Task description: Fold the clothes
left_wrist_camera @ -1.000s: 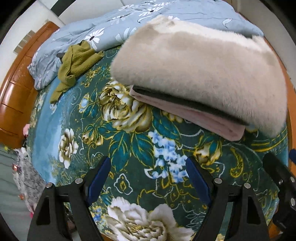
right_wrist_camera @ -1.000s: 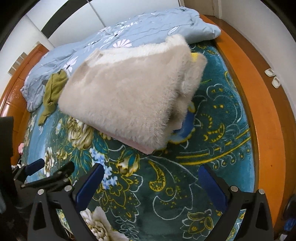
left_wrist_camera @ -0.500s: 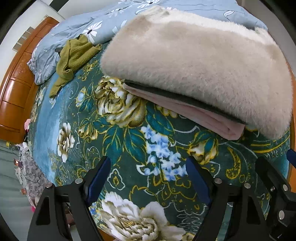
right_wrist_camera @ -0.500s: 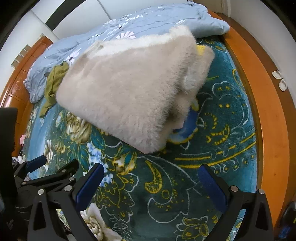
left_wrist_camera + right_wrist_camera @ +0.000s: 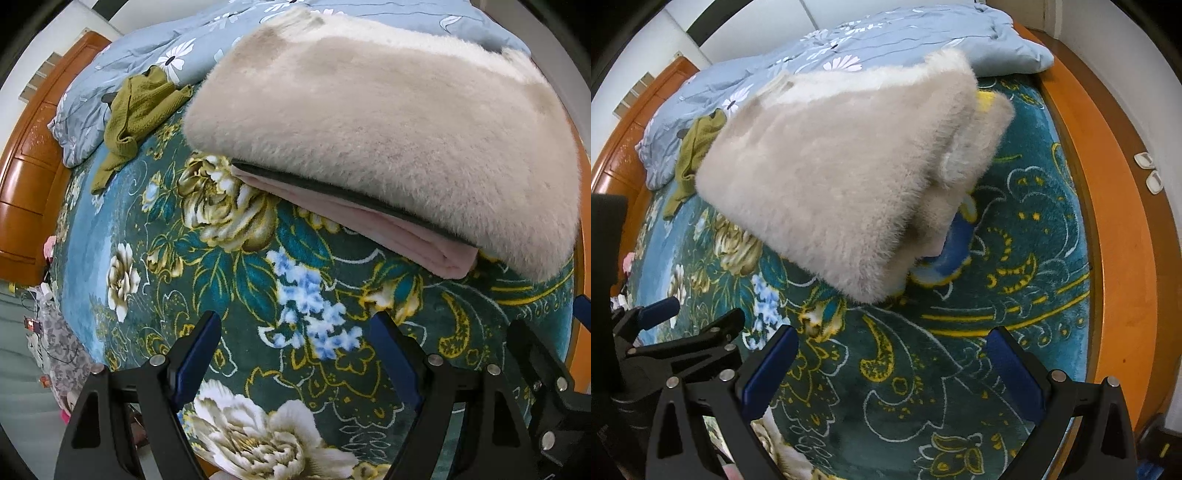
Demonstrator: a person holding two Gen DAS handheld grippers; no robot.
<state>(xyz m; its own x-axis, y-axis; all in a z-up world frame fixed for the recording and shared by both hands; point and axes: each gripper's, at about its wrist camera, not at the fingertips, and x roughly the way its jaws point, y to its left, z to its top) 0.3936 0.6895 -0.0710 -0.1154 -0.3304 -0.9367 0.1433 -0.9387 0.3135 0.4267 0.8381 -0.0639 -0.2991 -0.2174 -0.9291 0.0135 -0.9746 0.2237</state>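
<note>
A folded fluffy beige garment point(image 5: 388, 122) lies on top of a stack on the bed, over a dark layer and a folded pink garment point(image 5: 369, 225). It also shows in the right wrist view point(image 5: 849, 173). An unfolded olive-green garment point(image 5: 136, 110) lies crumpled at the far left, also in the right wrist view point(image 5: 694, 155). My left gripper point(image 5: 295, 347) is open and empty, low over the blanket in front of the stack. My right gripper point(image 5: 894, 362) is open and empty, to the right of the left one.
The bed is covered by a teal floral blanket point(image 5: 229, 280). A light blue flowered duvet point(image 5: 871, 44) is bunched at the far end. An orange wooden bed frame point(image 5: 1108, 221) runs along the right; a wooden headboard point(image 5: 26, 177) is at left.
Both grippers have drawn slightly closer to the stack, which looks larger now. The jaws stay open and empty; the clothes have not moved.
</note>
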